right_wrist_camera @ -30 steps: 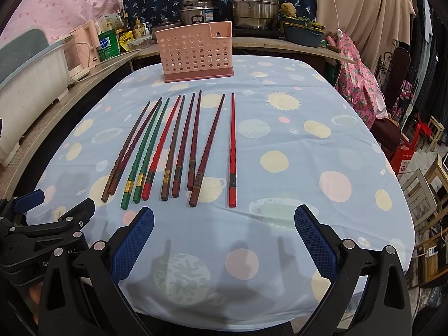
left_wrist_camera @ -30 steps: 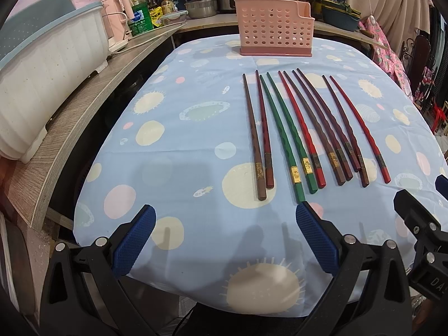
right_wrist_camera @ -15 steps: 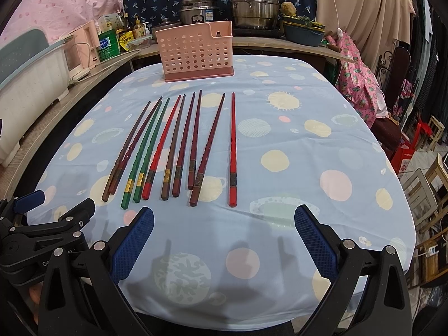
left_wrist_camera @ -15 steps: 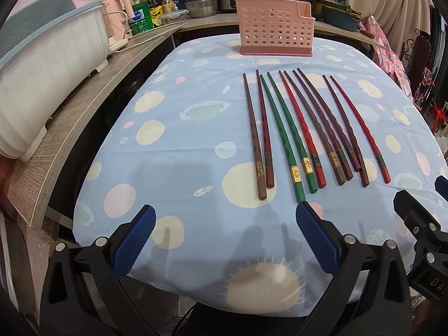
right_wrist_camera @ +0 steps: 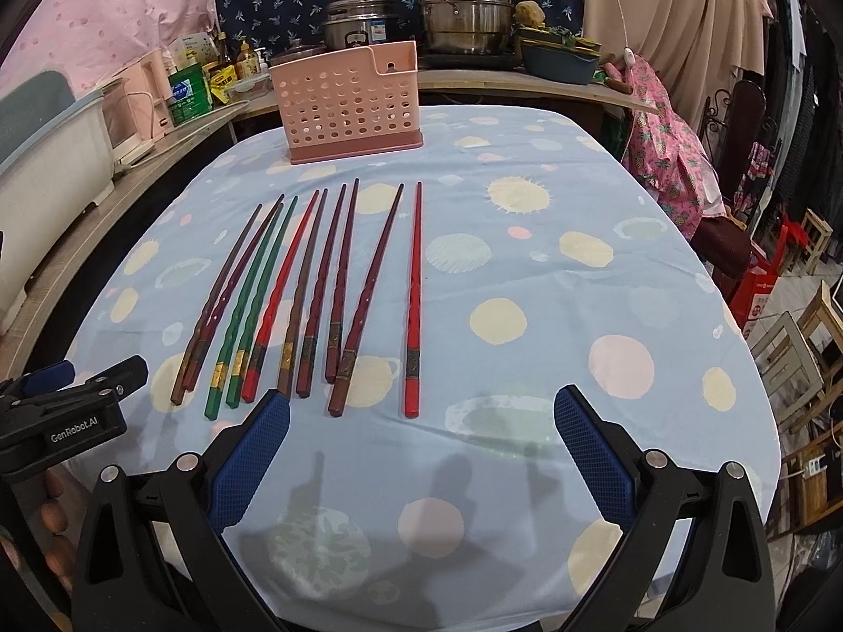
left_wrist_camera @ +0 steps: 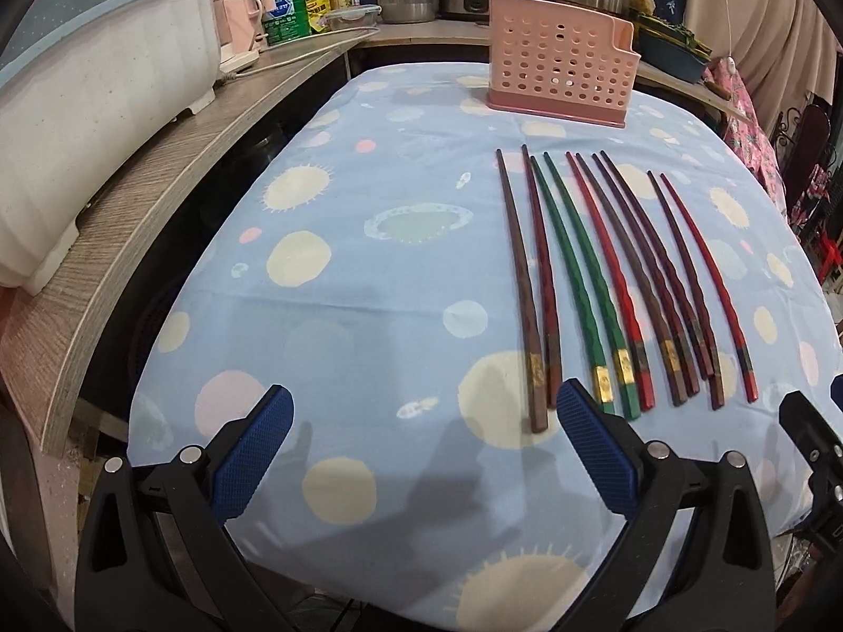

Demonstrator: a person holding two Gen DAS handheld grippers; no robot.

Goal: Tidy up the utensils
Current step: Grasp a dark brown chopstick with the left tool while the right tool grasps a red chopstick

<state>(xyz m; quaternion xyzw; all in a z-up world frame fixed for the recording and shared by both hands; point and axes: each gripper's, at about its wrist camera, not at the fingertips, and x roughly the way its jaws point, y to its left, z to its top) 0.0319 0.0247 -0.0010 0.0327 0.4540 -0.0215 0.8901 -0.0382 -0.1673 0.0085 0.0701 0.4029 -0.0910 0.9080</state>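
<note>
Several chopsticks lie side by side on the spotted blue tablecloth [left_wrist_camera: 369, 274], tips pointing away: a brown one [left_wrist_camera: 521, 284] leftmost, a green pair [left_wrist_camera: 579, 289], then red and dark ones, with a red one [right_wrist_camera: 414, 305] rightmost. A pink perforated holder [left_wrist_camera: 561, 76] stands upright at the far end of the table, also in the right wrist view [right_wrist_camera: 350, 105]. My left gripper [left_wrist_camera: 424, 447] is open, its right finger just short of the green pair's near ends. My right gripper [right_wrist_camera: 421, 461] is open, just short of the row's right-hand ends. Neither holds anything.
A curved wooden counter [left_wrist_camera: 131, 221] runs along the left with a white dish rack [left_wrist_camera: 95, 121] and a pink kettle [left_wrist_camera: 239, 16]. A dark gap separates it from the table. Steel pots [right_wrist_camera: 463, 5] stand behind the holder. Chairs and stools [right_wrist_camera: 790, 347] crowd the right.
Both grippers have moved a little forward toward the near ends of the chopsticks, the left more than the right. The chopsticks and holder have not moved.
</note>
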